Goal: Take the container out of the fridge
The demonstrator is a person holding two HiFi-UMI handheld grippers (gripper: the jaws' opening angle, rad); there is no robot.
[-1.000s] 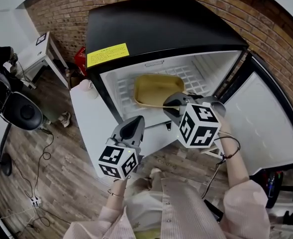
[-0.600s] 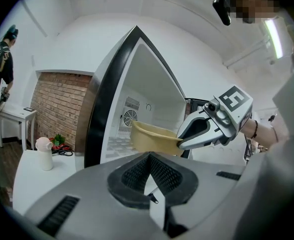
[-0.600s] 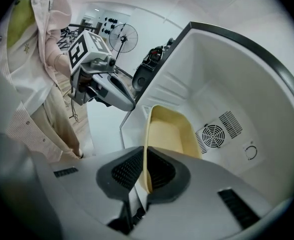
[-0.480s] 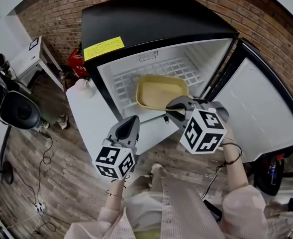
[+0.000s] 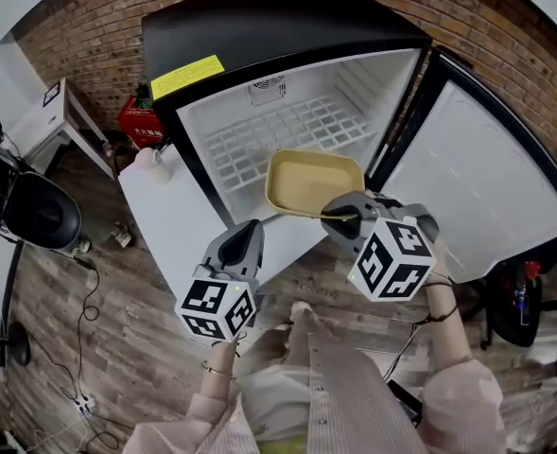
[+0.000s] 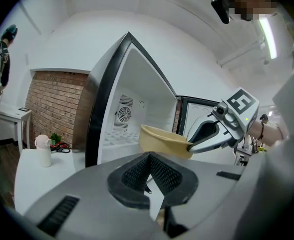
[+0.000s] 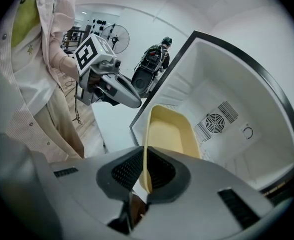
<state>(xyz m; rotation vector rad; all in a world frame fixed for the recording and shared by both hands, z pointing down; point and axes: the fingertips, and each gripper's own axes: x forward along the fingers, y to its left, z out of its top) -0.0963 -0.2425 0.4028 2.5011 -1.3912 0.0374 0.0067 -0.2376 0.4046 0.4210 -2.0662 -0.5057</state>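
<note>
head-high, steeply down onto fridge (image 5: 287, 26)

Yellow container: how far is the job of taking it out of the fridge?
Done: the black fridge stands open, and the right tool is shut on the rim of the shallow yellow plastic container. In hand: the container hangs at the front of the opening, apparently off the white wire shelf. Left: carrying it clear. The left tool is shut, empty.

brick wall (image 5: 94, 22) | wood floor (image 5: 136, 348) | white side table (image 5: 43, 116) | possibly strip light (image 6: 266, 31) overhead
</note>
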